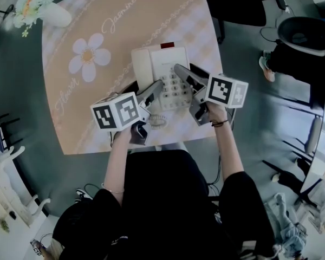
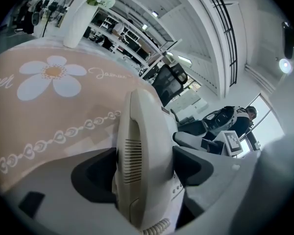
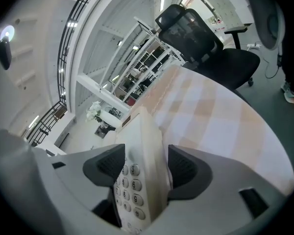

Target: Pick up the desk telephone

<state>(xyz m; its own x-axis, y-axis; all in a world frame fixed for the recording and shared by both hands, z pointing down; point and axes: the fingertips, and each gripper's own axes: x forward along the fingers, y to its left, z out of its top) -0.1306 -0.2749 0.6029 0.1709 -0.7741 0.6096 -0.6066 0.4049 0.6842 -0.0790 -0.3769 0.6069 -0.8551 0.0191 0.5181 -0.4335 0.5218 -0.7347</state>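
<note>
A white desk telephone lies flat on the table, its handset on the left side and its keypad on the right. My left gripper straddles the handset side from the near left. In the left gripper view the handset edge stands between the dark pads, which sit close on either side without clearly pressing. My right gripper straddles the keypad side. In the right gripper view the keypad edge fills the gap between the wide-set pads. Both grippers are open.
The table wears a peach cloth printed with a daisy. A white vase of flowers stands at its far left corner. The coiled cord lies near the front edge. Black office chairs and a standing person are beyond the table.
</note>
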